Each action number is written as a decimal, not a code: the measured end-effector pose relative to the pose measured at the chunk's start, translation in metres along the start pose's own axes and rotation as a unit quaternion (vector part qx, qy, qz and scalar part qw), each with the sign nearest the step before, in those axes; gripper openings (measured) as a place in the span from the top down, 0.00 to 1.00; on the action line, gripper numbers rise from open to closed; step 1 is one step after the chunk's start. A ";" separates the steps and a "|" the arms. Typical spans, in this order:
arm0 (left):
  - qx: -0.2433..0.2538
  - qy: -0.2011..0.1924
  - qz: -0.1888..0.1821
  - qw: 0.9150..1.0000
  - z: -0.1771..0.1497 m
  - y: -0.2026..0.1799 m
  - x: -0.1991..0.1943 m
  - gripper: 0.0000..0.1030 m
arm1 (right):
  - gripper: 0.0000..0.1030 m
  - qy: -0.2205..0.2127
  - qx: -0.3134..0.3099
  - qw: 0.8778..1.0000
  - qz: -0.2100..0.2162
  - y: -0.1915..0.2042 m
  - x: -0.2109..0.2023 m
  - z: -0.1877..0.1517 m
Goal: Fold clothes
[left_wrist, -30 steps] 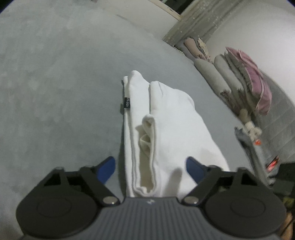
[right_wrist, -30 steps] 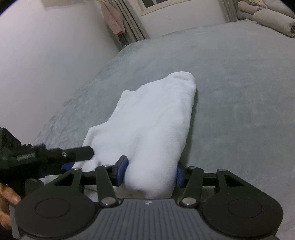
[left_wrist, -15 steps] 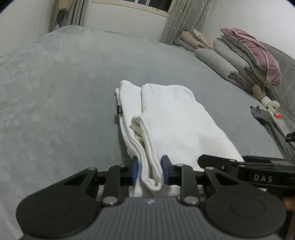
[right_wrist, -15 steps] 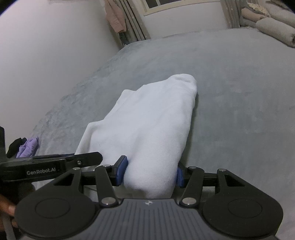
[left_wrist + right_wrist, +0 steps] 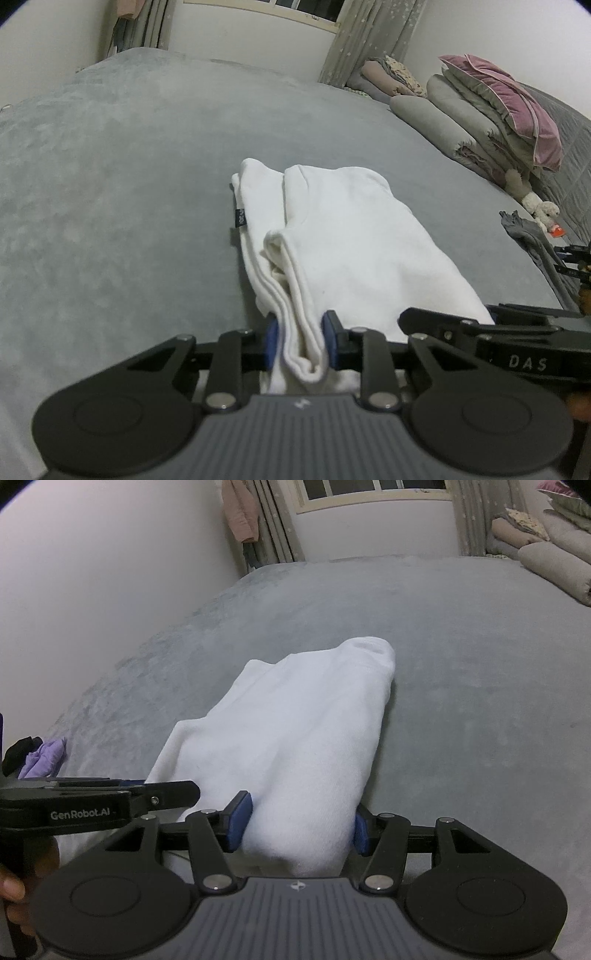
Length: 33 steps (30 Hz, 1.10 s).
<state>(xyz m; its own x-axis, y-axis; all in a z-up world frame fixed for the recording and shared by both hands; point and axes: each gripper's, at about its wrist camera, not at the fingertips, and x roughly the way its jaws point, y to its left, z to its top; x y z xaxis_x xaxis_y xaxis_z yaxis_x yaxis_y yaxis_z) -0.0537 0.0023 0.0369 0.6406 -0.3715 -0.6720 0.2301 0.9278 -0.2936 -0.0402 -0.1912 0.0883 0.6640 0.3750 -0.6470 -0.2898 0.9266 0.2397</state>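
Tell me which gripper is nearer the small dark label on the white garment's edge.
Left. The left gripper pinches the layered edge that carries the label, on the white garment. The right gripper clamps the bulkier fold on the opposite side, away from it.

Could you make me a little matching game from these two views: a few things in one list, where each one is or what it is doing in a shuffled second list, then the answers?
Things:
1. left gripper
2. right gripper
3. pink pillow
4. purple cloth

Places or states:
A. on top of the stacked grey bedding
B. clamped on a thin layered edge of the white garment
C. lying near the bed's edge by the wall
D. clamped on a thick bunched fold of the white garment

Pairs: 1-B, 2-D, 3-A, 4-C
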 end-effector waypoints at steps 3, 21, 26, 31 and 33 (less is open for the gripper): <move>-0.004 0.002 -0.004 1.000 0.000 0.002 0.000 0.78 | 0.48 0.002 0.013 1.000 0.010 -0.005 0.000 0.001; -0.036 0.014 -0.025 0.999 0.003 0.016 0.007 0.78 | 0.42 0.004 0.014 1.000 0.007 -0.001 0.001 0.001; -0.038 0.015 -0.028 0.999 0.002 0.017 0.008 0.77 | 0.42 0.004 0.010 1.000 0.005 -0.001 0.001 0.001; -0.065 0.027 -0.045 0.996 0.004 0.029 0.012 0.71 | 0.42 0.004 0.009 1.000 0.005 -0.001 0.000 0.000; -0.084 0.036 -0.059 0.994 0.005 0.037 0.016 0.67 | 0.42 0.004 0.009 1.000 0.005 -0.001 0.000 0.000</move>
<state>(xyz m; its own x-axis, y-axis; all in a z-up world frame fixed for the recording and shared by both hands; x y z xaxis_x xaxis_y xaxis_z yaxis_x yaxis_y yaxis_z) -0.0310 0.0306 0.0186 0.5612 -0.4848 -0.6708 0.1714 0.8610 -0.4789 -0.0400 -0.1921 0.0884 0.6556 0.3836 -0.6504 -0.2835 0.9234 0.2589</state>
